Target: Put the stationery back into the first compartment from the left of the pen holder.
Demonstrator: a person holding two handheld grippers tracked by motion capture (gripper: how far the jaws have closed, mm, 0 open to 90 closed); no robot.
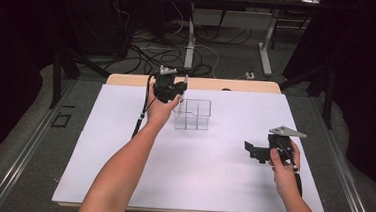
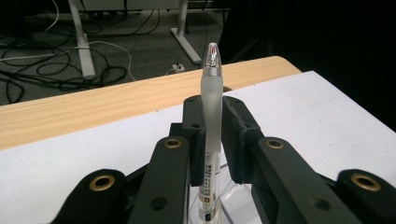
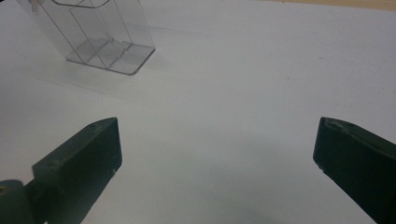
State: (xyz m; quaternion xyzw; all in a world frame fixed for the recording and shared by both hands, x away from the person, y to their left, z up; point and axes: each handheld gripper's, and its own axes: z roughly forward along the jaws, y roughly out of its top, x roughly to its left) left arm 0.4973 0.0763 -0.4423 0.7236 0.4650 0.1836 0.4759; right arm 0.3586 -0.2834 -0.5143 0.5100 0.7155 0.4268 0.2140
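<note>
My left gripper (image 1: 181,88) is held at the back of the table, shut on a frosted pen (image 1: 185,82). In the left gripper view the pen (image 2: 211,107) stands upright between the black jaws of that gripper (image 2: 212,116), its clear tip up and its labelled barrel running down. Just below it is a clear plastic divided container (image 1: 193,114), whose rim (image 2: 233,196) shows under the jaws. My right gripper (image 1: 254,150) rests low at the right with its jaws wide apart. In the right gripper view this gripper (image 3: 217,154) holds nothing, and the container (image 3: 100,32) stands far off.
A white sheet (image 1: 196,177) covers the table, and a strip of wooden tabletop (image 1: 217,84) shows along the back edge. Beyond the table lie floor cables (image 1: 150,48) and desk legs (image 1: 190,41). Dark curtains stand on both sides.
</note>
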